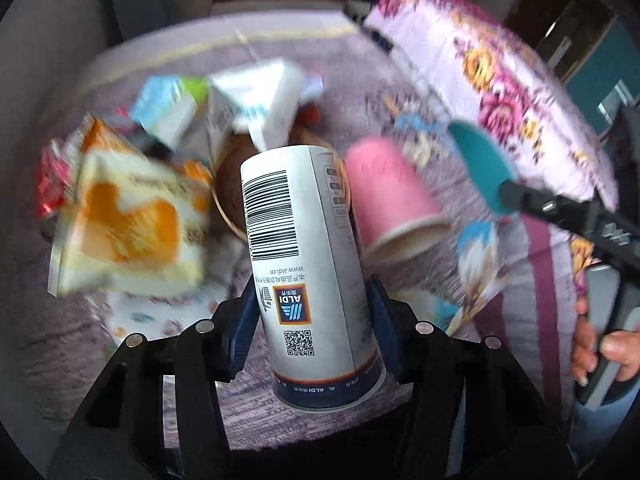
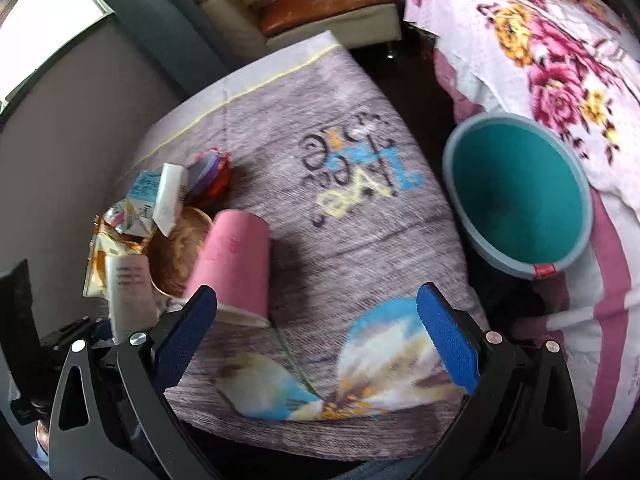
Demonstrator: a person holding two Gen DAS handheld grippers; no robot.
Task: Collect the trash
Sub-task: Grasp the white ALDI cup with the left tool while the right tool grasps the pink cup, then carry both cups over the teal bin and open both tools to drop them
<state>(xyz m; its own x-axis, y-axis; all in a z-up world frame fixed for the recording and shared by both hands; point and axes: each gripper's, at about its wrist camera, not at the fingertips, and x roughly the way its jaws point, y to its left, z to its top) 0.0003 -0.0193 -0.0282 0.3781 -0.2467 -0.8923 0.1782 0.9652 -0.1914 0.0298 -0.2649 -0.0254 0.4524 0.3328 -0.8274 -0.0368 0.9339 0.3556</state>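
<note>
My left gripper (image 1: 312,316) is shut on a white ALDI can (image 1: 304,264) and holds it above the table. The can also shows at the left of the right wrist view (image 2: 128,292). A pink paper cup (image 1: 390,200) lies on its side right of the can; it also shows in the right wrist view (image 2: 236,264). My right gripper (image 2: 316,344) is open and empty, its left finger close to the cup's rim. A teal bin (image 2: 516,192) stands right of the table. A heap of trash lies left: an orange-and-white snack bag (image 1: 132,220), cartons (image 1: 256,100) and wrappers (image 2: 208,176).
The table wears a purple printed cloth (image 2: 360,240). A round brown bowl (image 2: 176,252) sits among the trash. A floral blanket (image 2: 560,60) covers furniture at the right. A sofa (image 2: 320,12) stands beyond the table's far edge.
</note>
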